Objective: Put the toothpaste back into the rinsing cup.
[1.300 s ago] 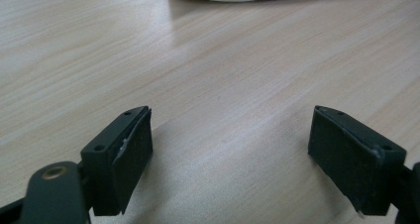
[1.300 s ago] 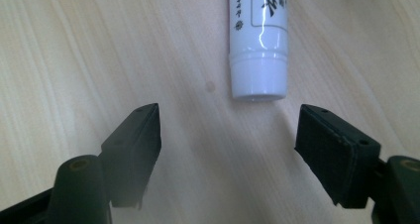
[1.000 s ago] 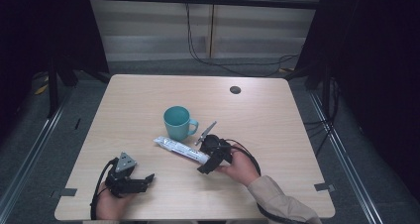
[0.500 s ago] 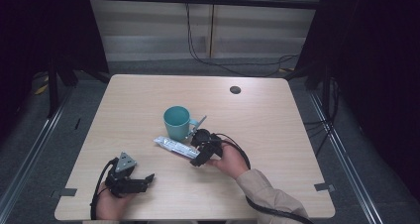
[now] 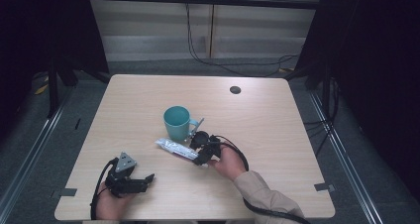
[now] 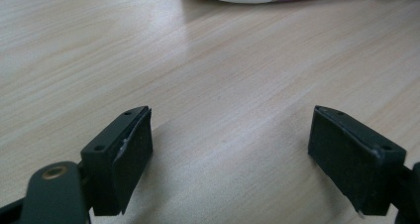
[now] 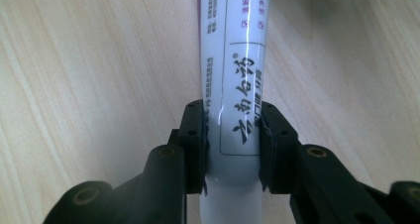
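Right gripper (image 7: 233,144) is clamped on the white tube (image 7: 235,85) (lying on the table (image 5: 277,120)); left gripper (image 6: 233,149) is held open, apart.

The white toothpaste tube (image 7: 233,75) is showing large black Chinese characters, 云南白药, running along its length in the right gripper view (smaller lines beside them, on white and purple, are too fine to read). In the left gripper view its print is staying illegible.

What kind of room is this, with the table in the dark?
Probably a recording studio or lab, not a home: a light wooden table stands between black curtains, cables trail over the grey floor, and hand-held black grippers work there.
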`<state>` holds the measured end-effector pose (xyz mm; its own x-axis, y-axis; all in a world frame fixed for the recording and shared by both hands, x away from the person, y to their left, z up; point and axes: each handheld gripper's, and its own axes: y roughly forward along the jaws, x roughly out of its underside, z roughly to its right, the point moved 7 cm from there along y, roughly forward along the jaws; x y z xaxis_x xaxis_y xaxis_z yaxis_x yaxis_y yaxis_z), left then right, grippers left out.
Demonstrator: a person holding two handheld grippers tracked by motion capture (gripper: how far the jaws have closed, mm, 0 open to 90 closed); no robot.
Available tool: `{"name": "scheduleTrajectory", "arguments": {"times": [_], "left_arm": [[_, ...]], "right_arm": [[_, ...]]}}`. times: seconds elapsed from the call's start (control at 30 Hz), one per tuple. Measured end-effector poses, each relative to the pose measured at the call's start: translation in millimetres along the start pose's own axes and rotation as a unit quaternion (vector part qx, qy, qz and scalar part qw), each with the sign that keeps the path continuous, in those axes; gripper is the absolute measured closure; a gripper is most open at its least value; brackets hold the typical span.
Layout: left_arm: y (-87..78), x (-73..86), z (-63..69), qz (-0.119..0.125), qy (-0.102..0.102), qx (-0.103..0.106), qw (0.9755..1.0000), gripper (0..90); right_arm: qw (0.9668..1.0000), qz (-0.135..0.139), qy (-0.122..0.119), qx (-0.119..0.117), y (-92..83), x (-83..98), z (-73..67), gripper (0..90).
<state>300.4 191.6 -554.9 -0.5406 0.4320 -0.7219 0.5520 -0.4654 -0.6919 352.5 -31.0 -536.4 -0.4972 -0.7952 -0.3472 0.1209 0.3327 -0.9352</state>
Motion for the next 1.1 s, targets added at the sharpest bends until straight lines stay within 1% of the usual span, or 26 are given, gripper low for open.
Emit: {"name": "scheduleTrajectory", "arguments": {"times": [0.17,0.2,0.23,0.27,0.3,0.33,0.37,0.43,0.47,0.53,0.57,0.63,0.67,0.73,0.8,0.83,0.87,0.9,0.97,1.0,1.1], "left_arm": [[0.0,-0.2,0.1,0.002,-0.003,-0.001,1.0,18.1],[-0.4,0.0,0.0,0.002,-0.005,-0.001,1.0,18.4],[-0.4,0.0,0.0,0.002,-0.005,-0.001,1.0,18.4],[-1.0,0.0,-0.2,0.002,-0.012,-0.002,0.9999,18.5],[-1.0,0.0,-0.2,0.002,-0.012,-0.002,0.9999,18.6],[-1.3,-0.1,-0.4,0.001,-0.011,-0.003,0.9999,19.8],[-1.2,-1.0,0.6,0.003,-0.021,-0.003,0.9998,20.5],[-2.0,-1.3,0.7,-0.001,-0.02,-0.001,0.9998,21.5],[-1.8,-2.0,1.7,0.001,-0.024,0.001,0.9997,21.5],[-2.4,-3.2,3.5,0.0,-0.021,0.002,0.9998,21.5],[-2.9,-4.3,4.2,0.001,-0.02,0.002,0.9998,21.5],[-4.2,-7.4,5.5,0.003,-0.013,0.003,0.9999,21.5],[-4.3,-10.5,7.7,0.009,-0.018,0.005,0.9998,21.6],[-5.1,-13.9,9.8,0.013,-0.021,0.013,0.9996,21.9],[-5.3,-16.2,10.8,0.017,-0.023,0.015,0.9995,22.6],[-6.2,-18.8,11.6,0.02,-0.024,0.018,0.9994,23.2],[-6.5,-22.6,13.4,0.025,-0.03,0.027,0.9989,23.6],[-6.5,-25.0,14.0,0.028,-0.032,0.031,0.9986,24.1],[-6.3,-26.7,14.4,0.03,-0.035,0.034,0.9984,24.5],[-5.3,-31.9,16.2,0.038,-0.044,0.046,0.9972,24.6],[-3.1,-39.3,20.5,0.044,-0.048,0.059,0.9962,25.0]], "right_arm": [[1.0,0.008,-0.001,0.002,-2.9,6.7,-2.3,68.8],[0.9998,0.017,0.0,0.005,-4.2,9.6,-2.4,69.1],[0.9998,0.017,0.0,0.005,-4.2,9.6,-2.4,69.1],[0.9997,0.025,-0.004,0.006,-6.5,12.7,-1.4,69.2],[0.9997,0.025,-0.004,0.006,-6.5,12.7,-1.4,69.2],[0.9995,0.032,0.003,0.0,-10.6,16.0,-1.5,69.2],[0.9993,0.038,0.004,0.001,-12.0,16.9,-1.6,69.3],[0.9991,0.042,0.003,0.001,-14.1,18.4,-1.0,69.3],[0.9985,0.054,0.004,0.001,-17.9,20.2,-0.6,69.3],[0.9981,0.061,0.007,-0.002,-22.0,22.0,-1.3,69.3],[0.9978,0.066,0.002,0.001,-23.9,22.5,-1.3,69.3],[0.9975,0.071,0.006,-0.003,-27.4,24.2,-2.1,69.2],[0.997,0.077,0.007,-0.003,-30.1,25.2,-2.4,69.3],[0.9967,0.081,0.005,-0.004,-32.5,26.1,-2.6,69.2],[0.9965,0.083,0.005,-0.004,-33.9,26.4,-2.5,69.3],[0.9959,0.09,0.005,-0.002,-36.8,27.4,-2.0,69.3],[0.9958,0.091,0.007,-0.003,-37.8,27.6,-2.0,69.3],[0.9955,0.094,0.008,-0.003,-39.1,28.1,-1.9,69.4],[0.9953,0.097,0.009,0.002,-40.7,28.2,-2.0,69.4],[0.9947,0.102,0.006,0.0,-43.0,28.4,-3.3,69.5],[0.9944,0.106,0.004,0.002,-46.8,28.2,-5.4,69.6]]}}
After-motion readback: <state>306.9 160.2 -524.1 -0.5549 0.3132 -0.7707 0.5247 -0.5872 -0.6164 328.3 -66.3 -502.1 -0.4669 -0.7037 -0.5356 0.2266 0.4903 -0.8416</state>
